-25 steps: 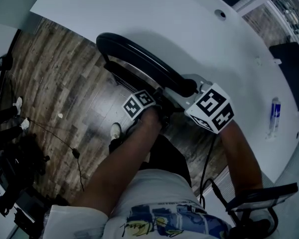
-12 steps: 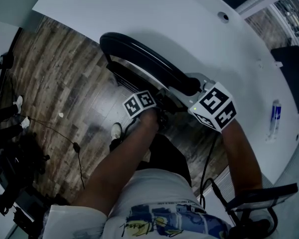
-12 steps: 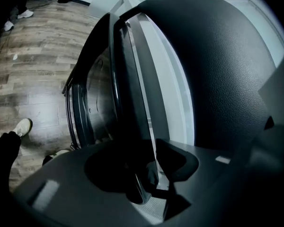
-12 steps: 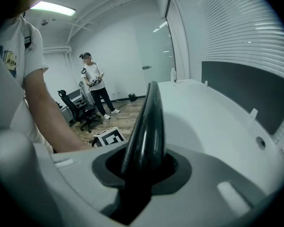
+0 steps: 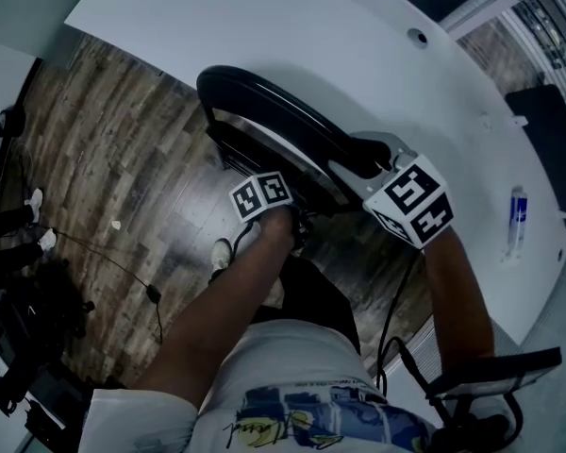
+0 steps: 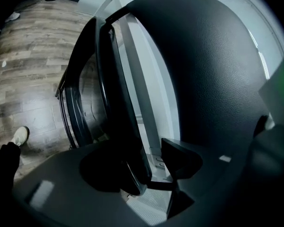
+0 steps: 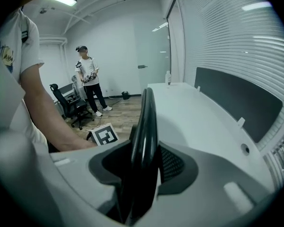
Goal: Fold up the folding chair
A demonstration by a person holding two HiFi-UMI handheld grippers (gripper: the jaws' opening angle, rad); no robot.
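Note:
The black folding chair (image 5: 283,125) stands folded flat between the white desk and me, its top edge up. My left gripper (image 5: 300,213) is at the chair's near end. In the left gripper view the chair's thin black edge (image 6: 113,103) runs between the left gripper (image 6: 149,167) jaws, with a gap to the right pad (image 6: 180,157). My right gripper (image 5: 360,157) straddles the padded rim (image 7: 146,122). The right gripper (image 7: 146,171) shows space on both sides of the rim. Both pairs of jaws have just been opening, with the chair between them.
The curved white desk (image 5: 358,45) lies just beyond the chair, with a bottle (image 5: 517,217) near its right end. Cables and dark equipment (image 5: 19,291) sit on the wood floor at left. In the right gripper view another person (image 7: 89,82) stands by an office chair (image 7: 68,105) far back.
Both grippers stay at the chair's near end. The left marker cube has rolled a little. The whole head view has drifted slightly.

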